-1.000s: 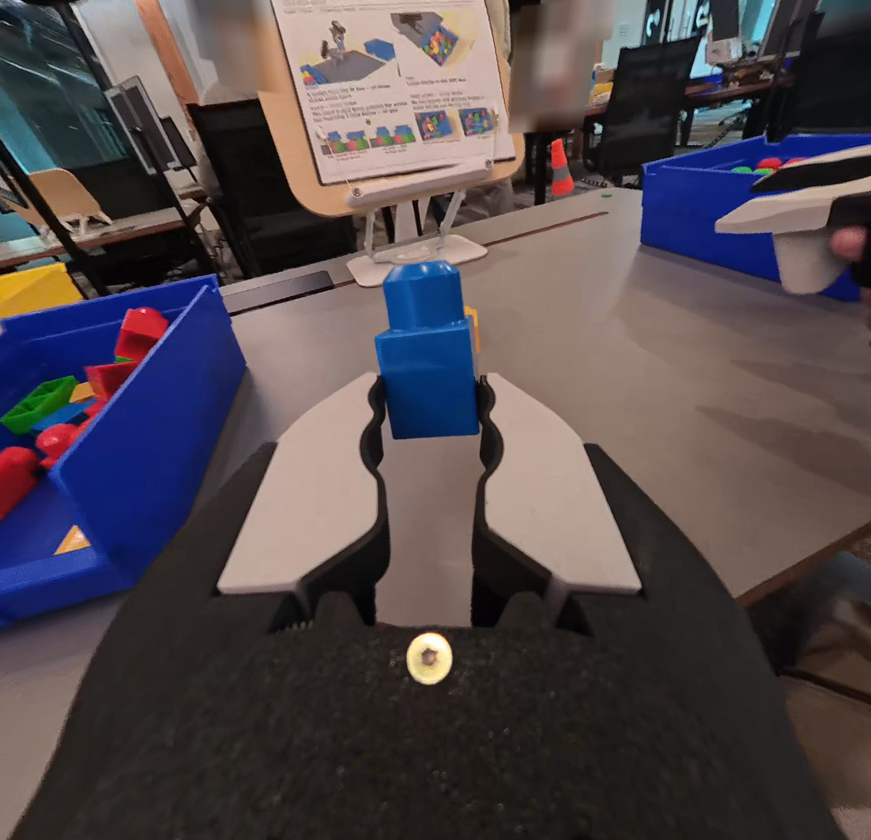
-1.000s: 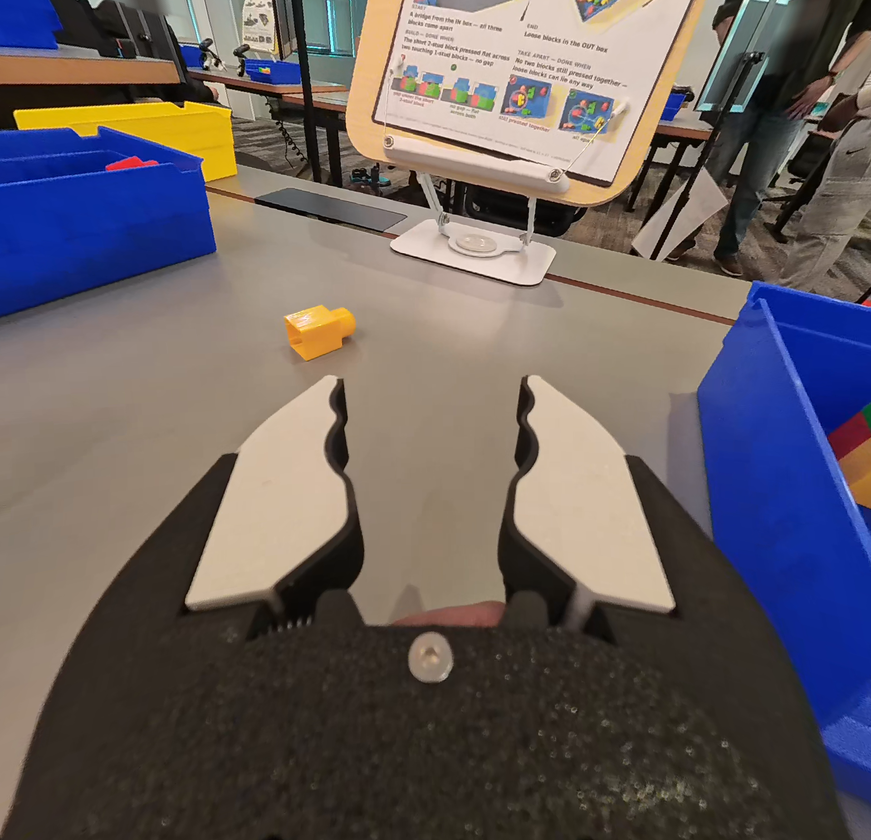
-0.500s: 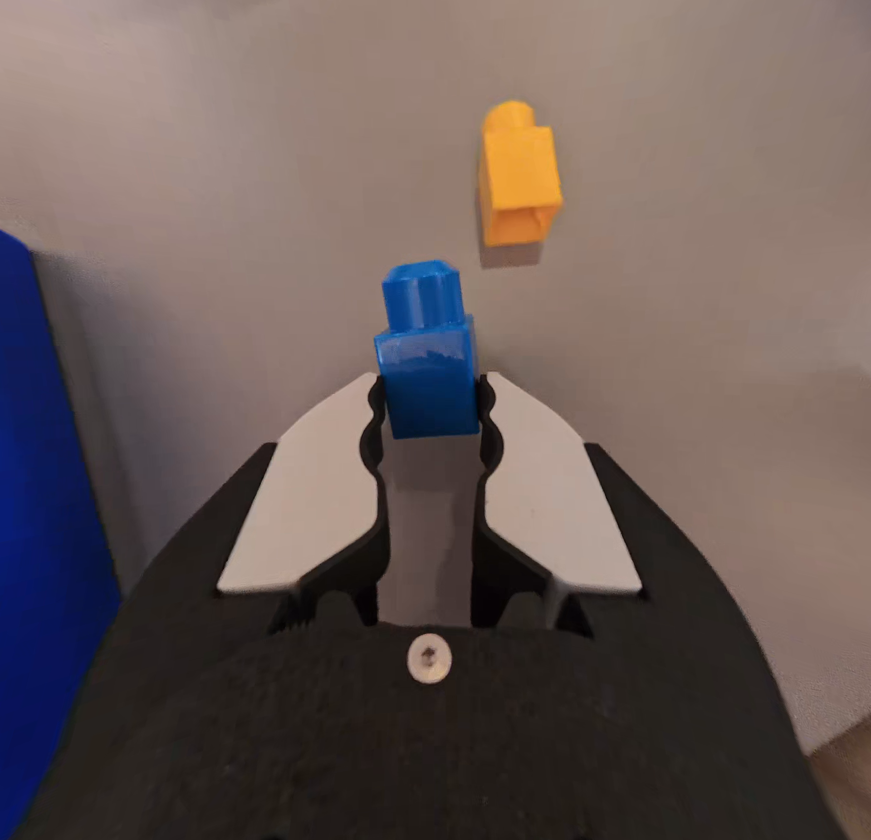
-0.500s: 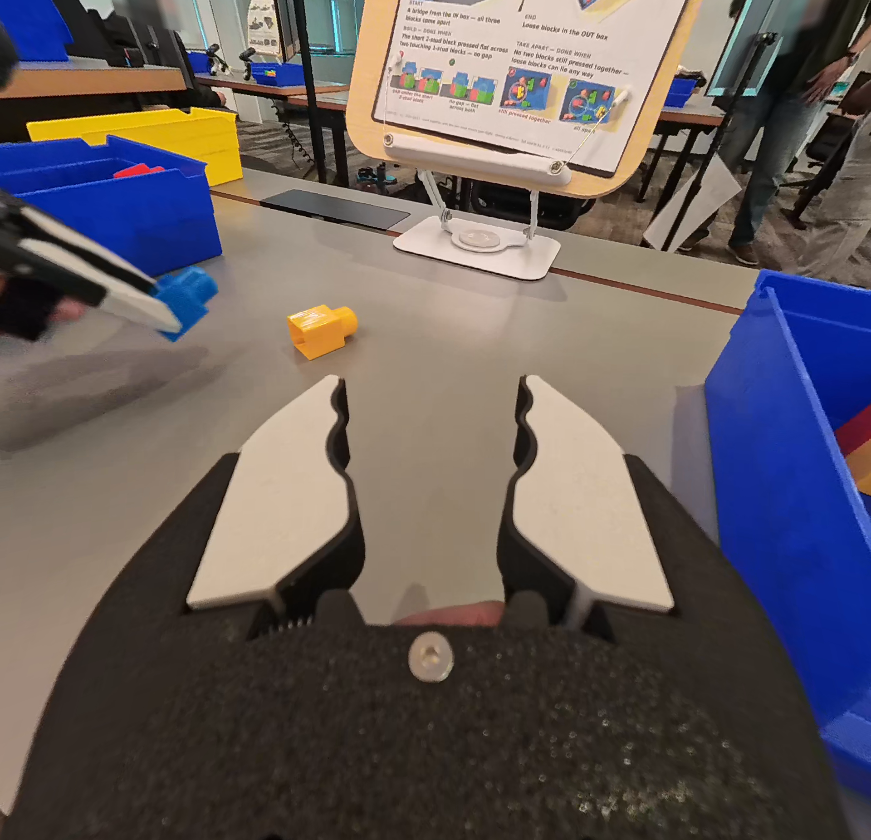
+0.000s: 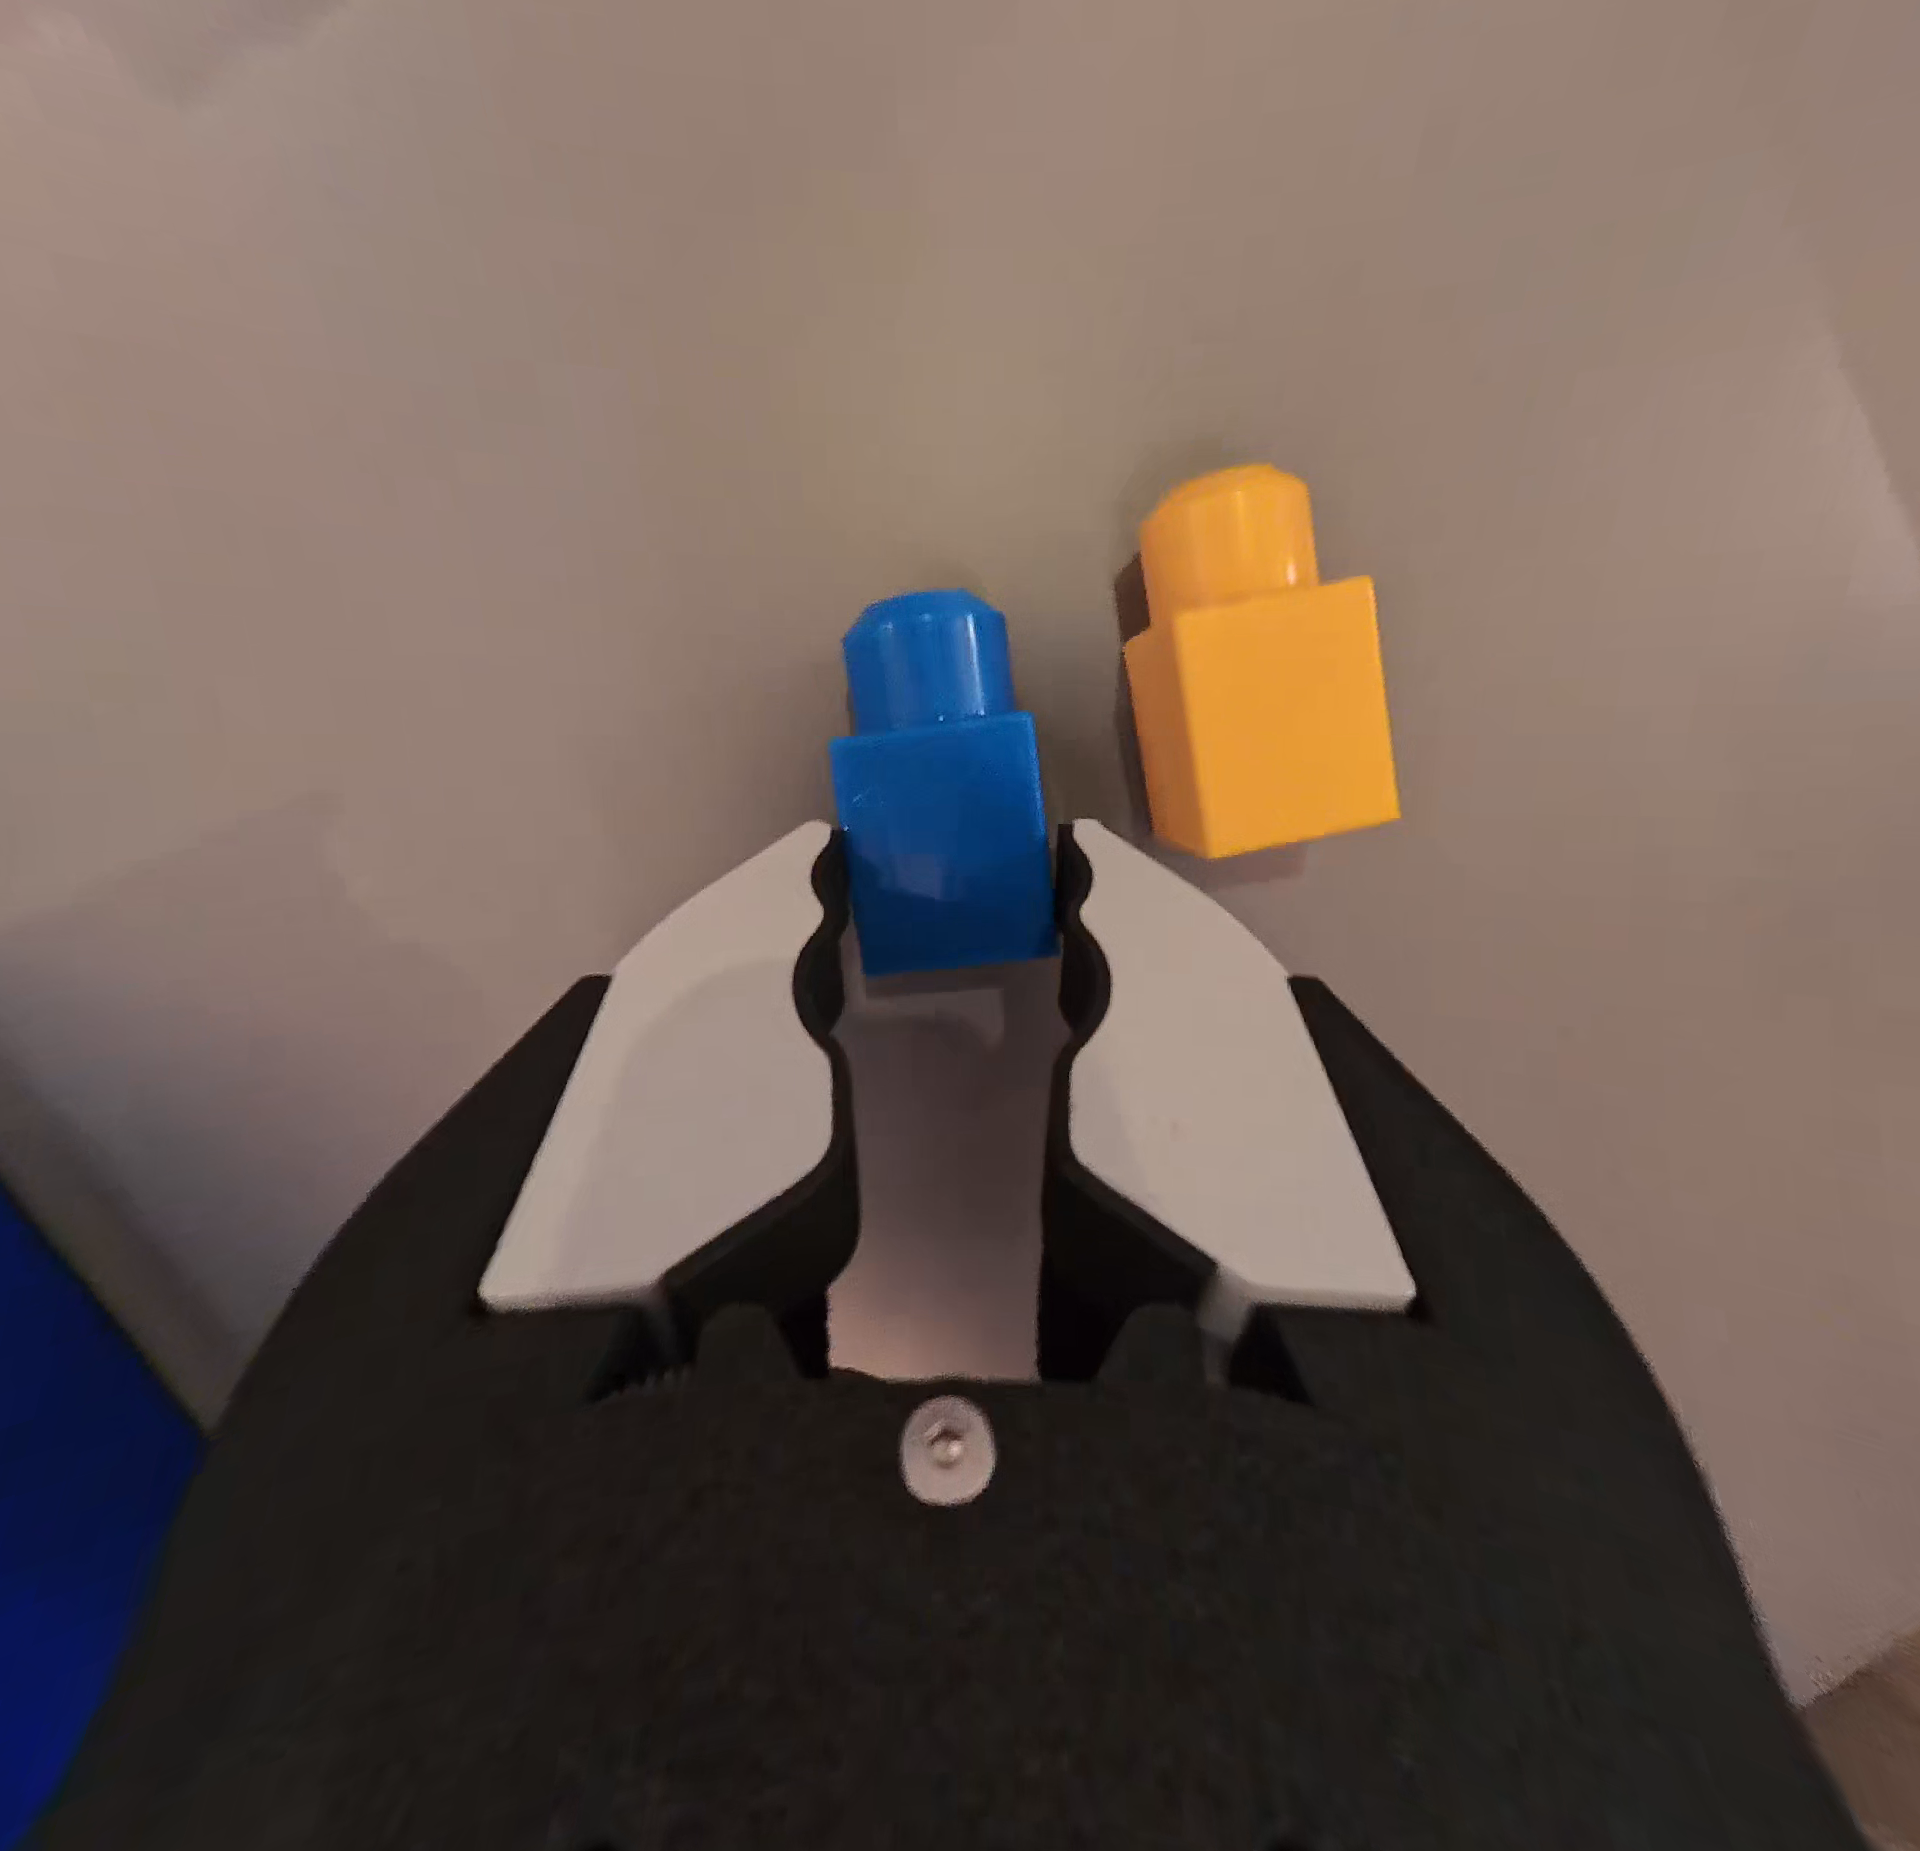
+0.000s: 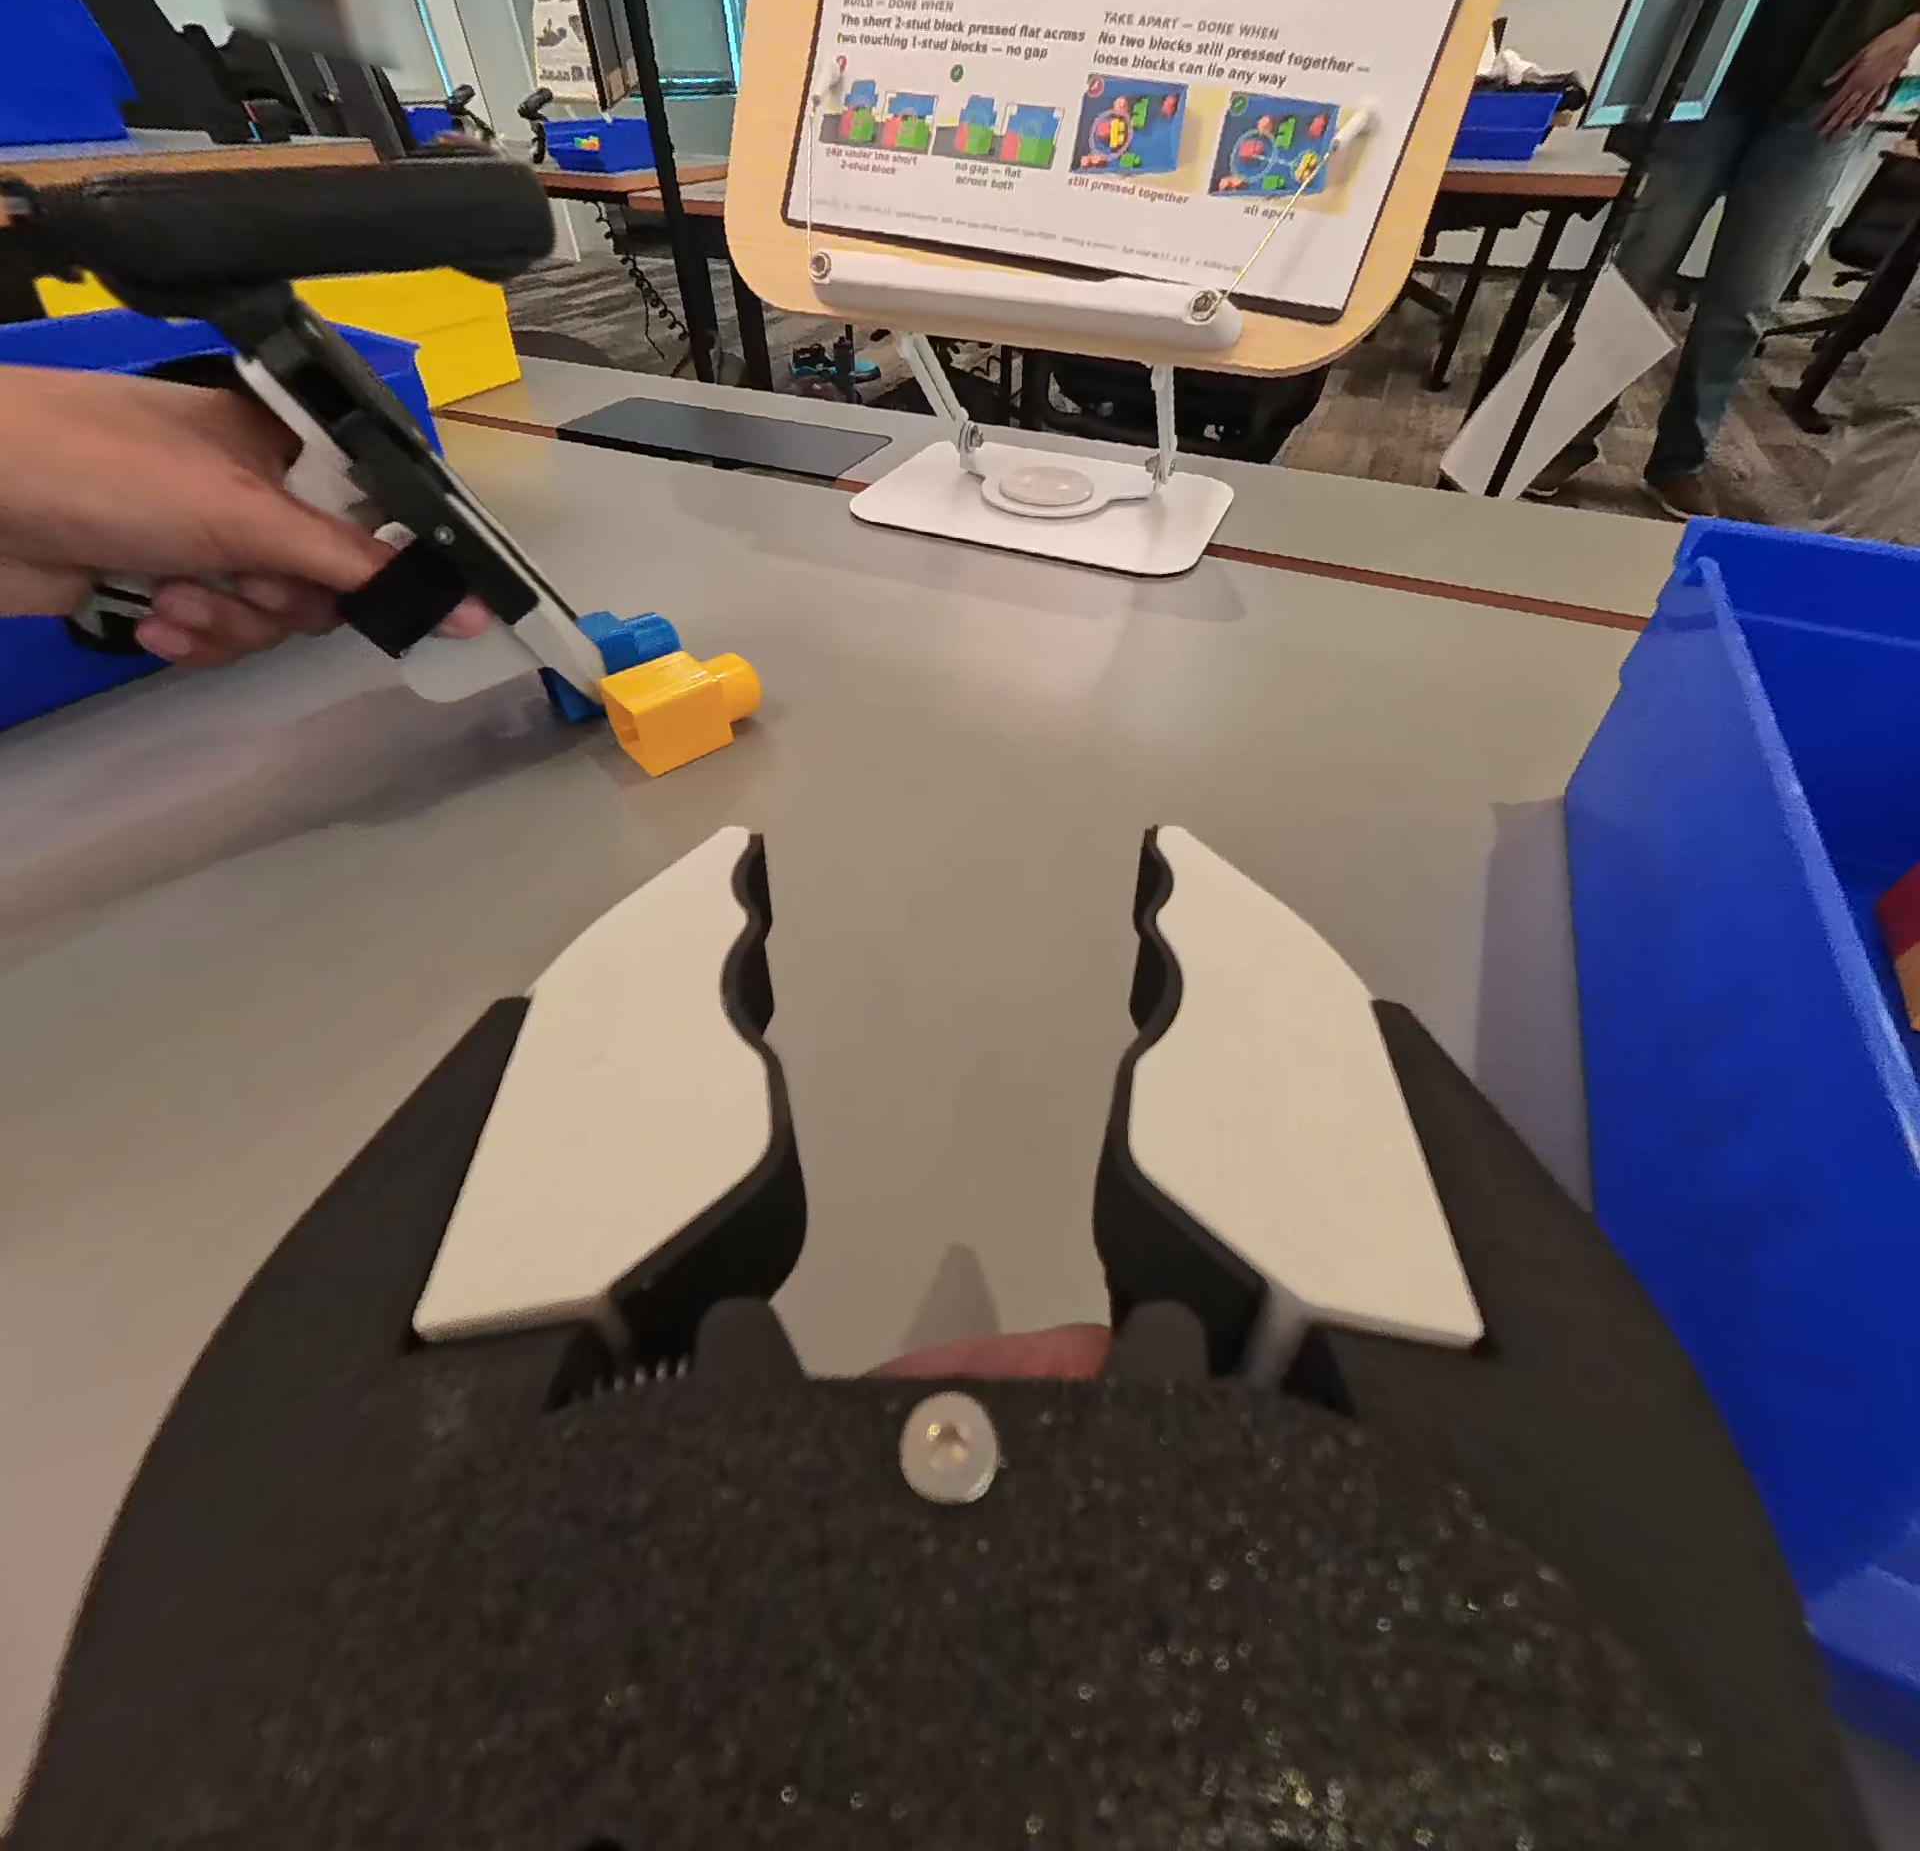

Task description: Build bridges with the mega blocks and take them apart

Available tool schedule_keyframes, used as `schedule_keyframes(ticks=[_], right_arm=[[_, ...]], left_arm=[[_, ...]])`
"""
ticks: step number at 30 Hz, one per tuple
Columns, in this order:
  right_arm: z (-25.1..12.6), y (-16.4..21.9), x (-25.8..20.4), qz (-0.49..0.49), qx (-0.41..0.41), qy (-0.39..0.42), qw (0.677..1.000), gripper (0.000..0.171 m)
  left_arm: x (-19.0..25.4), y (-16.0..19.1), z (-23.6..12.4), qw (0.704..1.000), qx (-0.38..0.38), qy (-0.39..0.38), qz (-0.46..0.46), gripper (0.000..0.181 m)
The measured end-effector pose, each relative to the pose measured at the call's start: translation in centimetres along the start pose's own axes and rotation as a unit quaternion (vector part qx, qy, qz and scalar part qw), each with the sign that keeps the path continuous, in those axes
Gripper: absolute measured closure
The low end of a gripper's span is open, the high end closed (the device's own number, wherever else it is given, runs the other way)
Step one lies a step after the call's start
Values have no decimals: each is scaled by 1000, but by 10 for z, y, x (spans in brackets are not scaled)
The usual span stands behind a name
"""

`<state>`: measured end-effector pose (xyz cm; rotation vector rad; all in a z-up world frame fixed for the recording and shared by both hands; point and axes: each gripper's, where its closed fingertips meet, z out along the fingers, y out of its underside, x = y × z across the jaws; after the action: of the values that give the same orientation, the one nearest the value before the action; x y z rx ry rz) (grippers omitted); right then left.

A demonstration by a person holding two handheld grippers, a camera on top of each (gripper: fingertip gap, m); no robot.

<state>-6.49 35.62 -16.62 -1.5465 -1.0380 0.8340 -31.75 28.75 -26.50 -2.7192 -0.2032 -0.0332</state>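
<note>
My left hand-held gripper [image 5: 951,871] pinches the blue block [image 5: 940,825] between its fingertips, low at the grey table [image 5: 520,399], stud pointing away; the yellow block [image 5: 1262,695] lies on its side just beside it; my right hand-held gripper [image 6: 951,866] hovers wide apart, holding nothing, beside a blue bin [image 6: 1756,1022].

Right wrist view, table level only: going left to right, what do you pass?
Hand holding the left gripper → blue block → yellow block → white stand base → blue bin at the right edge.
</note>
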Motion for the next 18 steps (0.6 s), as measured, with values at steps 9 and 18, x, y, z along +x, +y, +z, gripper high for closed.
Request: schedule_keyframes(ticks=[9, 18], right_arm=[[0, 0, 2, 1, 0, 1, 1000, 104], [3, 4, -5, -11, -3, -16, 1000, 103]], left_arm=[[28, 28, -41, 998, 52, 41, 3, 120], [74, 110, -174, 887, 451, -96, 10, 118]])
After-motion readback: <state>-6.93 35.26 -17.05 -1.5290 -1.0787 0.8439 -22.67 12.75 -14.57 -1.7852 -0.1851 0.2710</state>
